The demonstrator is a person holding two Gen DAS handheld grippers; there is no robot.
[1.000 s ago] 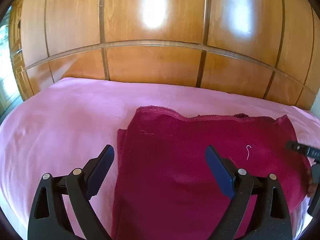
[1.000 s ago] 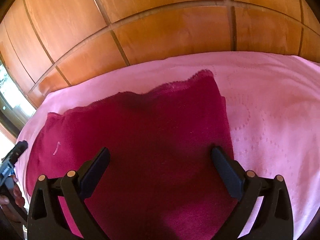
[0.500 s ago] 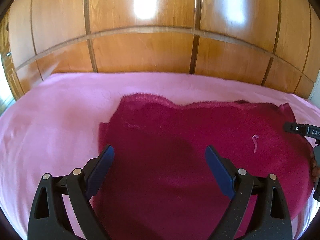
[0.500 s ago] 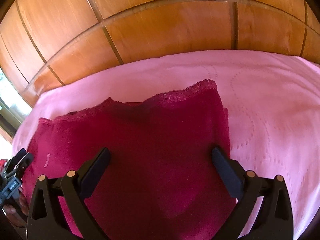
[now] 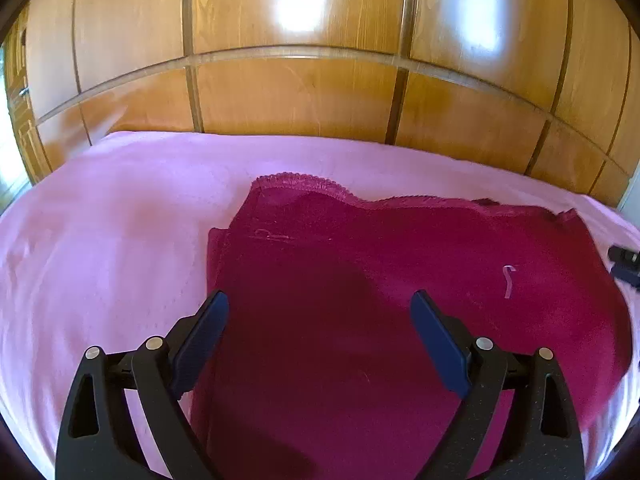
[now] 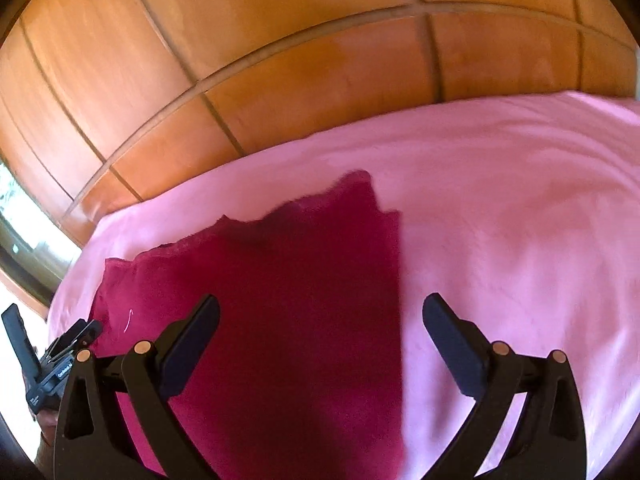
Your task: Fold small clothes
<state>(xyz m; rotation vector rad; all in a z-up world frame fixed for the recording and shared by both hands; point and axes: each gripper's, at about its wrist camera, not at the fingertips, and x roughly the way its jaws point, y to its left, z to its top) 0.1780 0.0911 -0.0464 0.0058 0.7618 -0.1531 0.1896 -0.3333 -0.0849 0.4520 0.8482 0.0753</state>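
Note:
A dark red garment (image 5: 400, 280) with a lace-trimmed far edge lies flat and folded on the pink bedcover (image 5: 112, 232). A small pale thread (image 5: 509, 280) sits on its right part. My left gripper (image 5: 320, 320) hovers open above the garment's left half, holding nothing. In the right wrist view the same garment (image 6: 280, 300) fills the lower left. My right gripper (image 6: 320, 332) stands open over the garment's right edge, its right finger (image 6: 452, 340) above bare bedcover. The left gripper (image 6: 52, 360) shows at that view's left rim, and the right gripper's tip (image 5: 624, 262) at the left view's right rim.
A glossy wooden wardrobe (image 5: 320, 80) rises right behind the bed. Pink bedcover (image 6: 520, 220) stretches bare to the right of the garment and to its left. A bright window (image 6: 12, 208) lies at the far left.
Both grippers stayed open. The left wrist view swung back left, so the garment sits further right. The right gripper shifted right, from over the garment to astride its right edge.

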